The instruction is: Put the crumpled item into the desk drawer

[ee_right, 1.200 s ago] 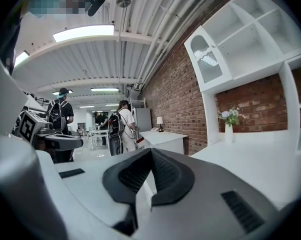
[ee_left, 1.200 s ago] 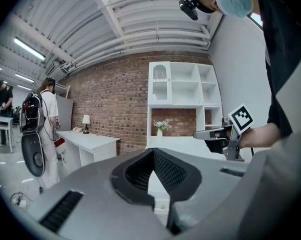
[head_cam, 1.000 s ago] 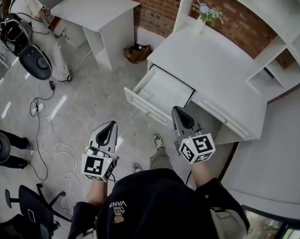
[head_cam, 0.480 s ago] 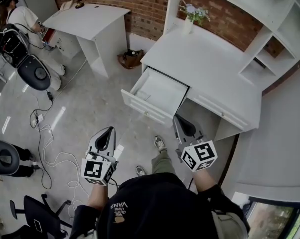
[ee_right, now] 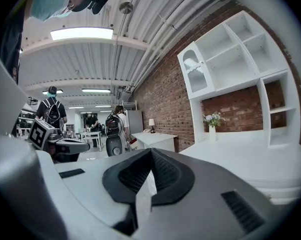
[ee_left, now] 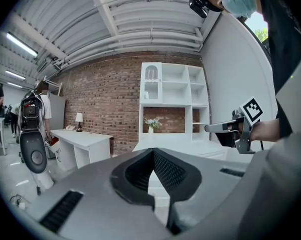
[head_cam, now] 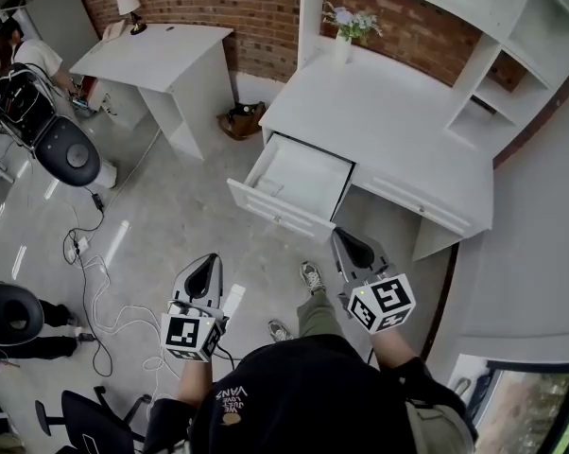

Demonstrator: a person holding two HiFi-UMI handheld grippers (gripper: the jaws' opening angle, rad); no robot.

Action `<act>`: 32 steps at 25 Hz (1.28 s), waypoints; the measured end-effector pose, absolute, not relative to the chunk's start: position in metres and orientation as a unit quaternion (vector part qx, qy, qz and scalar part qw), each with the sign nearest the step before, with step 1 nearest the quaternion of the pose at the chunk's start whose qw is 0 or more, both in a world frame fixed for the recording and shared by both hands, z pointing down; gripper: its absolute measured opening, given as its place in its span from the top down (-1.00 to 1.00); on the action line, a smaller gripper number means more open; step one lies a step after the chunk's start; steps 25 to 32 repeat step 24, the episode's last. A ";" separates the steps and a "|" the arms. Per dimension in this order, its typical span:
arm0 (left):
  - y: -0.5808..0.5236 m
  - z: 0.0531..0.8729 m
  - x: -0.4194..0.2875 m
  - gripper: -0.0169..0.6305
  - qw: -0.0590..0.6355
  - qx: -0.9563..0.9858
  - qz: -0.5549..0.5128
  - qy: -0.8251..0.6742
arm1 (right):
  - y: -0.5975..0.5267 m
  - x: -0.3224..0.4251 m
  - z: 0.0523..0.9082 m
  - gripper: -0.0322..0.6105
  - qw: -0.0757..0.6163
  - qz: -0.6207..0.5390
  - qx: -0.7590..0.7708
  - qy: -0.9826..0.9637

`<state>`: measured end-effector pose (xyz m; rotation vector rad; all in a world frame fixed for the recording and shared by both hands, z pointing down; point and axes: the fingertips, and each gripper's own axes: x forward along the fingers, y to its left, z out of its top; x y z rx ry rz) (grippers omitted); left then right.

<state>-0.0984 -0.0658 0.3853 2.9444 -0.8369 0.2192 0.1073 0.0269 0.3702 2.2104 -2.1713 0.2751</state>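
Head view: drawer (head_cam: 308,180) is open with a small pale lump (head_cam: 266,186) inside, probably the crumpled item, so mostly done I think.

Left gripper view: left gripper (ee_left: 153,156) pinched together, empty.

Right gripper view: right gripper (ee_right: 149,159) same, nothing held.

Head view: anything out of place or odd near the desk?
The desk drawer hangs pulled out, with a small pale thing near its left edge, too small to identify. Loose cables sprawl across the floor. The left gripper and the right gripper are both shut and empty.
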 end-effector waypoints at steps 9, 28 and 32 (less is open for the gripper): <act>-0.067 0.378 -0.101 0.93 0.033 0.958 0.068 -0.277 | 0.027 0.104 0.369 0.89 0.022 0.090 0.712 -0.696; -0.075 0.372 -0.100 0.93 0.028 0.957 0.065 -0.280 | 0.015 0.099 0.361 0.89 0.035 0.075 0.703 -0.707; -0.075 0.372 -0.100 0.93 0.028 0.957 0.065 -0.280 | 0.015 0.099 0.361 0.89 0.035 0.075 0.703 -0.707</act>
